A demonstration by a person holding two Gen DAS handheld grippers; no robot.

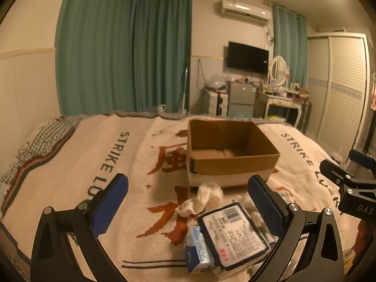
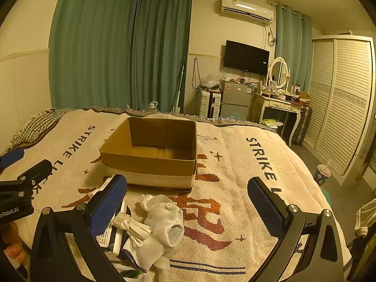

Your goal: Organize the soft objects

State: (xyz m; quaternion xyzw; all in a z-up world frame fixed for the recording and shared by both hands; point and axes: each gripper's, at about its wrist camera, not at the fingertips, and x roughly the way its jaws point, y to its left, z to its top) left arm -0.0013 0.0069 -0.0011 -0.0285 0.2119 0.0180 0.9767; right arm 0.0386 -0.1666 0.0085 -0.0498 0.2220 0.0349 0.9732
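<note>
hovering level over the bed, left claw (image 1: pixel 188 209) and right claw (image 2: pixel 186 208) both spread, gripping nothing.

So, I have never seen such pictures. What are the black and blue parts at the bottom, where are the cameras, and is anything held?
They are two hand-held grippers; no robot arm is there. Each picture comes from a camera on one gripper, looking forward along its fingers. The left gripper and the right gripper both have open jaws and hold nothing. Below them is a bed with a blanket. On it stand an empty box, and nearer lie a tissue pack, a smaller pack, crumpled tissue and white socks.
</note>
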